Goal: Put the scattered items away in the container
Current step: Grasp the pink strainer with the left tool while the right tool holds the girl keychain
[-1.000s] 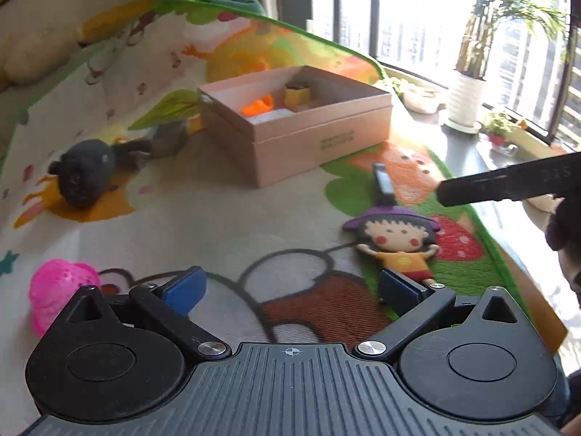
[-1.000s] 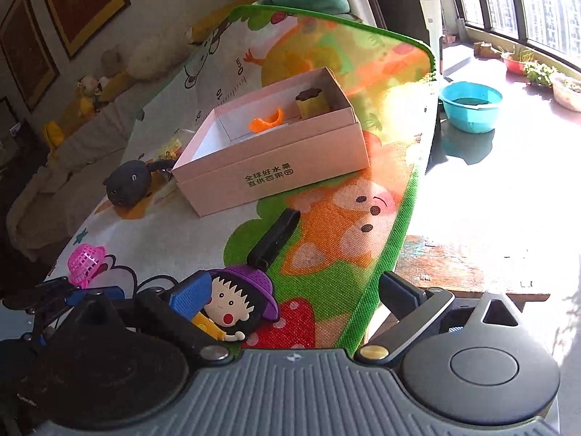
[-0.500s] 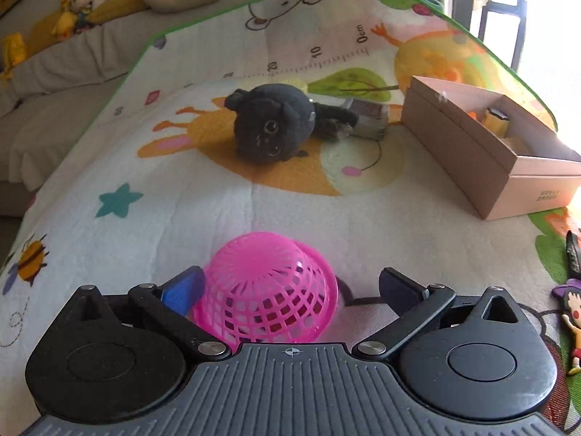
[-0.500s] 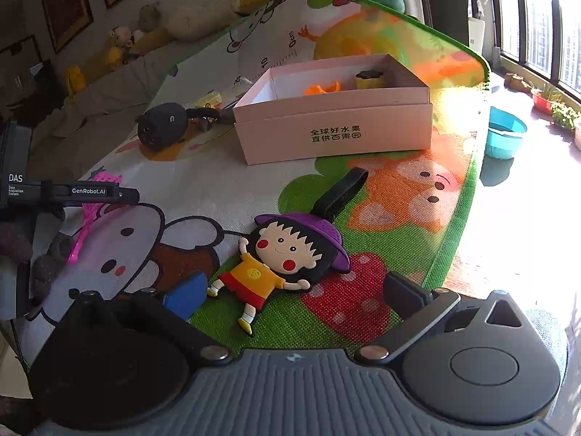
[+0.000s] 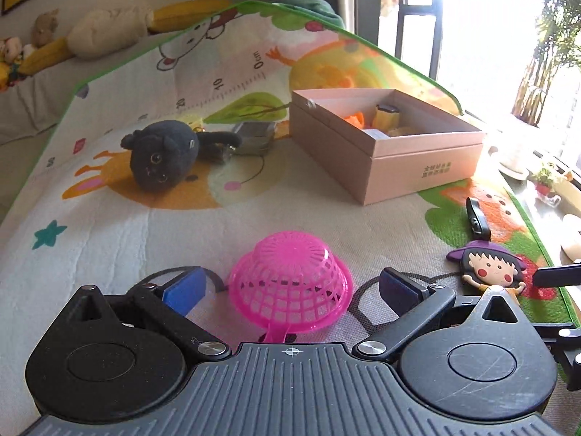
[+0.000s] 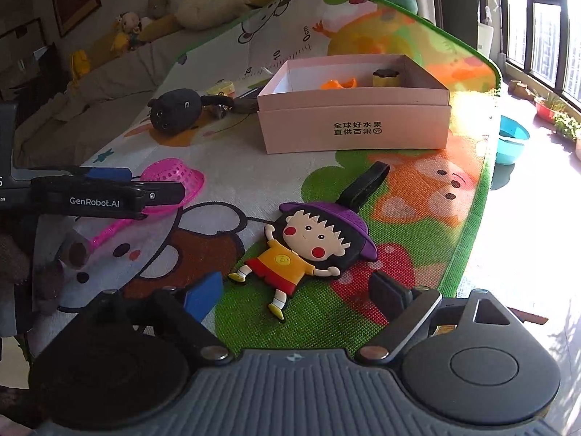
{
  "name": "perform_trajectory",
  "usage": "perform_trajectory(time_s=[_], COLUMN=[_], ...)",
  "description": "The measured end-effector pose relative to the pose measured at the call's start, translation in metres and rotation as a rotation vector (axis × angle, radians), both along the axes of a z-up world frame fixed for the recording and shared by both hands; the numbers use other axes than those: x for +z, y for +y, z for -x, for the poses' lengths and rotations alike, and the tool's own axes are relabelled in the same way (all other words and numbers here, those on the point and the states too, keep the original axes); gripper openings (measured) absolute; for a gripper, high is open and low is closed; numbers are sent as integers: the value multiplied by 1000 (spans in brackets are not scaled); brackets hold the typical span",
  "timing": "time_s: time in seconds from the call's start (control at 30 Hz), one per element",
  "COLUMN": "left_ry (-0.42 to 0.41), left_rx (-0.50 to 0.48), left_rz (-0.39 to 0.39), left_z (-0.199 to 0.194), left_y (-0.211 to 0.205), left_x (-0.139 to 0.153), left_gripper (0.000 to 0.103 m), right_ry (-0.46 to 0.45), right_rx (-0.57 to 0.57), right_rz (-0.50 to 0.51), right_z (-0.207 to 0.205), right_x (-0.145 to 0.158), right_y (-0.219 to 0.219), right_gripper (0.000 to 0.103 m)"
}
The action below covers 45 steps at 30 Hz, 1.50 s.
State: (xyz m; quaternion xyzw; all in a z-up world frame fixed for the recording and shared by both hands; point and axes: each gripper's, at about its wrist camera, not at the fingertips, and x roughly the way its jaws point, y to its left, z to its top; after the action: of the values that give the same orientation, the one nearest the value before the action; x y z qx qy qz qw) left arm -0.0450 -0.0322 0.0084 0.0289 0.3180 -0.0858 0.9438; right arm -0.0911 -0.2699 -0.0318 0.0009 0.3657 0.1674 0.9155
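An upturned pink mesh basket (image 5: pixel 290 272) with a handle lies on the play mat, between the fingers of my left gripper (image 5: pixel 290 289). That gripper is open and its pads stand clear of the basket on both sides. A flat cartoon-girl tag (image 6: pixel 312 243) with a purple hat and black strap lies in front of my right gripper (image 6: pixel 296 294). Its jaws are closing, with only the figure's legs between them, and no pad touches. The pink box (image 6: pixel 356 127) stands open further back, holding an orange piece (image 6: pixel 337 83) and a yellow block (image 6: pixel 386 77). A black plush cat (image 5: pixel 163 156) lies left of the box.
A silvery object (image 5: pixel 250 138) lies between the cat and the box (image 5: pixel 417 160). The mat's green edge (image 6: pixel 483 189) drops off on the right, with a blue basin (image 6: pixel 512 138) beyond it. Soft toys (image 6: pixel 127 29) line the sofa behind.
The left view swung from the girl tag to the pink basket, which now sits between its fingers. My right gripper came over the girl tag and its jaws have narrowed a little.
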Motion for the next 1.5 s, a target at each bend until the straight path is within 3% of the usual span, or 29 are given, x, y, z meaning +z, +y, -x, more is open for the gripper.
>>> perform_trajectory(time_s=[0.23,0.5,0.77,0.97,1.03,1.1,1.2,1.33,1.5], left_ry=[19,18,30,39,36,34,34,55,48], left_rx=[24,20,25,25,22,21,22,-31,-96], left_rz=[51,54,67,78,83,94,101,67,-75], left_z=[7,11,10,9,9,10,10,5,-13], left_y=[11,10,13,14,15,16,17,10,-7], left_x=[-5,-11,-13,-13,-13,-13,-13,-11,-7], left_gripper=[103,103,103,103,103,103,103,103,103], right_ry=[-54,-80,-14,-1,-15,-37,-50,-56,-103], right_rx=[41,-52,-132,-188,-180,-161,-108,-31,20], right_rz=[138,243,-36,9,42,81,86,87,115], right_z=[-7,-8,-28,-56,-61,-61,-58,-42,-13], right_x=[-7,-3,4,-5,-6,-6,-6,-5,-8], right_y=[25,-15,-43,-24,-16,-10,-4,5,14], right_gripper=[93,93,93,93,88,71,71,71,71])
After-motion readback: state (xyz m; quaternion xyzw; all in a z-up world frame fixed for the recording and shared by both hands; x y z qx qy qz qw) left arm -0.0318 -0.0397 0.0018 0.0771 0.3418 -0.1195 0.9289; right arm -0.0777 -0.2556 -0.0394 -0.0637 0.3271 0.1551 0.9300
